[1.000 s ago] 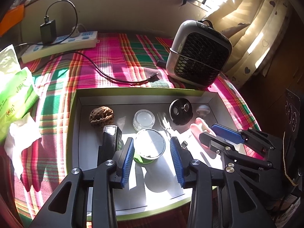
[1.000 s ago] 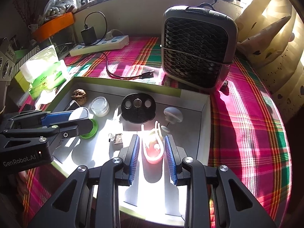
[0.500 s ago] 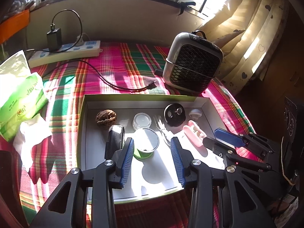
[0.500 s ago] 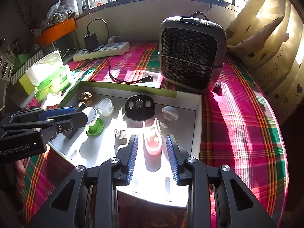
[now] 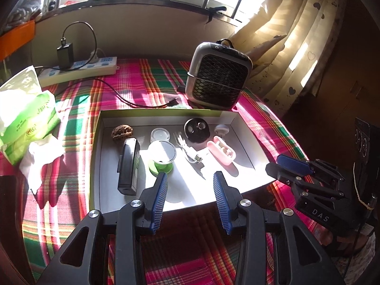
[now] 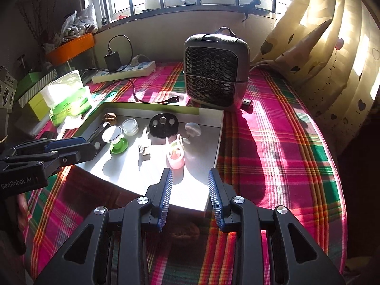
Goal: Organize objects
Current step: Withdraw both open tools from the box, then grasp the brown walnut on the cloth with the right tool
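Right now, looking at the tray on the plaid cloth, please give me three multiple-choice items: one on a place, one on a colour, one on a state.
1. Where does the walnut lie in the tray?
A. far left corner
B. near right corner
C. outside the tray

2. What colour is the base of the small mirror?
A. red
B. green
C. black

3. How is the right gripper?
A. shut on the pink case
B. shut on nothing
C. open

Answers:
1 A, it sits by the far wall, left of the small jar.
2 B, the foot is bright green.
3 C, its fingers stand apart, short of the pink case.
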